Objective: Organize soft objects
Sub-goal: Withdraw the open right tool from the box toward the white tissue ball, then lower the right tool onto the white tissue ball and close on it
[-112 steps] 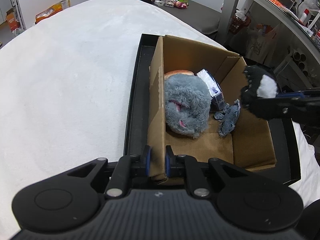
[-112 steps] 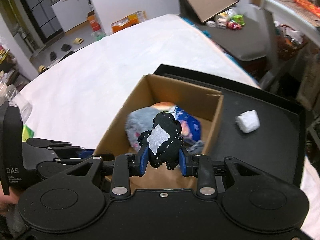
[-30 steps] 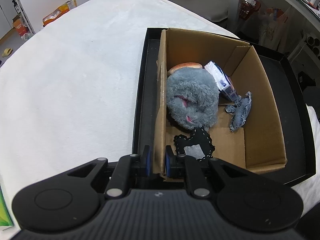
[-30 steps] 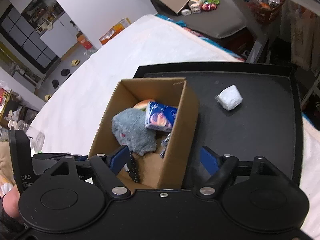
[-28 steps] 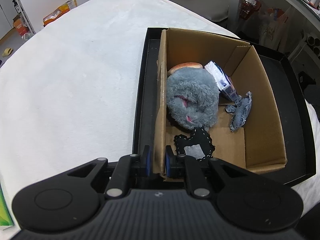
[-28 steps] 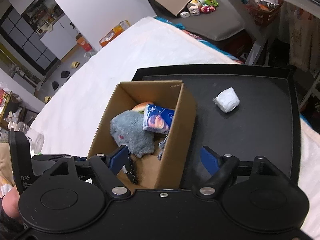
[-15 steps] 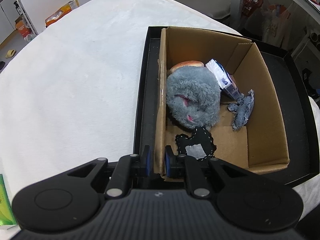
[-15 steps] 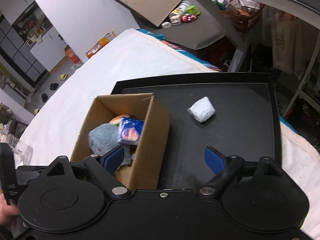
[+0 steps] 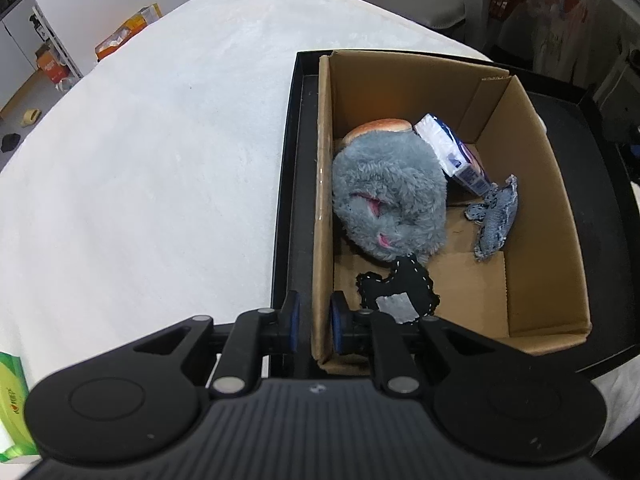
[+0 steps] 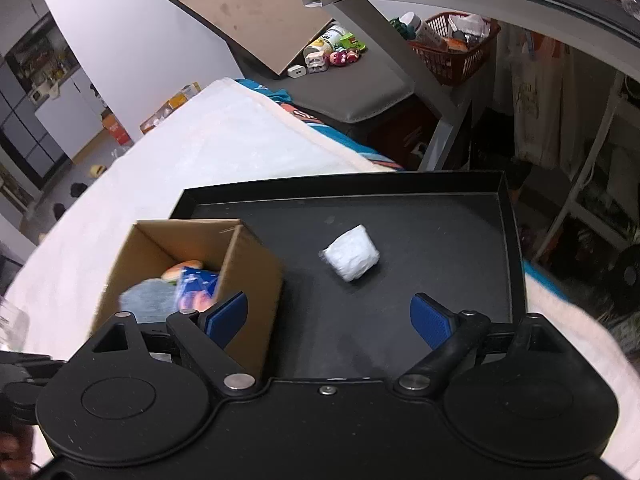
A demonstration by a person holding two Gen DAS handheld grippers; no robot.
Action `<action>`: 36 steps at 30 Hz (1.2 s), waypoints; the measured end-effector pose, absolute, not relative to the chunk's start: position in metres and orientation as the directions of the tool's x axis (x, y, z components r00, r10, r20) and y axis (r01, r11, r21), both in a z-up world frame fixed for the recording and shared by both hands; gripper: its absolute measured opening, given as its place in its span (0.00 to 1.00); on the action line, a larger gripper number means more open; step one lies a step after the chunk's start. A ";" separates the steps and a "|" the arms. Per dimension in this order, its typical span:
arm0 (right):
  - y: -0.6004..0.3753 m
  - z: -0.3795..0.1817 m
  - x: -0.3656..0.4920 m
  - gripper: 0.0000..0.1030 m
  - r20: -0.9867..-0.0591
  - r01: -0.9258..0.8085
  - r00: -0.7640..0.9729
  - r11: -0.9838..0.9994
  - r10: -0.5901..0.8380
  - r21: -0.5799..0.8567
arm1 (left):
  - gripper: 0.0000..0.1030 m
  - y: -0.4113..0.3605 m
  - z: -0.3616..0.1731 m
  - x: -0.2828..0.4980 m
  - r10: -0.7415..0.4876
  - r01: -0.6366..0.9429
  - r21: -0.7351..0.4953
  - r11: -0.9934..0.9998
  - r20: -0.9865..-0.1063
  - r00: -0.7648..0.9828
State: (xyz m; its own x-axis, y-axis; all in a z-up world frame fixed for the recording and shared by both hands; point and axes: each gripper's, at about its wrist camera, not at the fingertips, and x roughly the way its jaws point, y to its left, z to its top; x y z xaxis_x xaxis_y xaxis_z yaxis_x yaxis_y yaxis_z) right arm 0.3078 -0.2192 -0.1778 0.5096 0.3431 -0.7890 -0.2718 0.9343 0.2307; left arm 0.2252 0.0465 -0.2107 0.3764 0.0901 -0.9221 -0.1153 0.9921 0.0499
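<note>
A cardboard box (image 9: 532,168) stands on a black tray (image 9: 286,208). In it lie a grey plush (image 9: 390,196), a bun (image 9: 378,128), a tissue pack (image 9: 452,156), a denim piece (image 9: 496,220) and a black patch with white stitching (image 9: 396,290). My left gripper (image 9: 314,322) is shut on the box's near left wall. My right gripper (image 10: 330,320) is open and empty above the tray (image 10: 440,216), right of the box (image 10: 248,268). A white wrapped bundle (image 10: 352,258) lies on the tray beyond its fingers.
The tray sits on a white fluffy cover (image 9: 140,160). A green package (image 9: 12,396) lies at the near left edge. Beyond the bed stand a grey bench with toys (image 10: 340,56), a red basket (image 10: 456,48) and a table frame (image 10: 440,136).
My right gripper dropped the black patch into the box, opened, and has swung right toward the white bundle. My left gripper still holds the box wall.
</note>
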 end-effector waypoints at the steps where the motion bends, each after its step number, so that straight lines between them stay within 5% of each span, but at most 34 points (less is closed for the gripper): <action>1: -0.219 -0.180 0.310 0.85 -0.788 -0.274 0.515 0.936 0.338 0.222 | 0.14 0.045 -0.211 0.226 0.097 -0.114 0.058 0.992 -0.923 0.373; 9: -0.221 -0.202 0.332 0.81 -0.793 -0.306 0.514 0.934 0.327 0.186 | 0.21 0.043 -0.217 0.236 0.125 -0.117 0.090 0.989 -0.932 0.340; 14: -0.219 -0.214 0.344 0.80 -0.799 -0.334 0.510 0.929 0.319 0.158 | 0.52 0.040 -0.220 0.242 0.149 -0.129 0.112 0.985 -0.935 0.322; 20: -0.214 -0.227 0.358 0.80 -0.804 -0.371 0.503 0.919 0.318 0.131 | 0.65 0.036 -0.221 0.246 0.164 -0.126 0.130 0.984 -0.933 0.321; 36: -0.199 -0.249 0.375 0.72 -0.810 -0.433 0.486 0.895 0.329 0.104 | 0.69 0.034 -0.229 0.250 0.171 -0.125 0.140 0.982 -0.941 0.291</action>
State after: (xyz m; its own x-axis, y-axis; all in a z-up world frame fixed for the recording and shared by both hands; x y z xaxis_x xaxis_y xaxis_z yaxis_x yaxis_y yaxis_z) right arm 0.3745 -0.1991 -0.2491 0.4858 0.3286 -0.8099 -0.4329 0.8955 0.1037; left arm 0.2502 0.0337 -0.2294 0.2907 0.1706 -0.9415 -0.1247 0.9823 0.1395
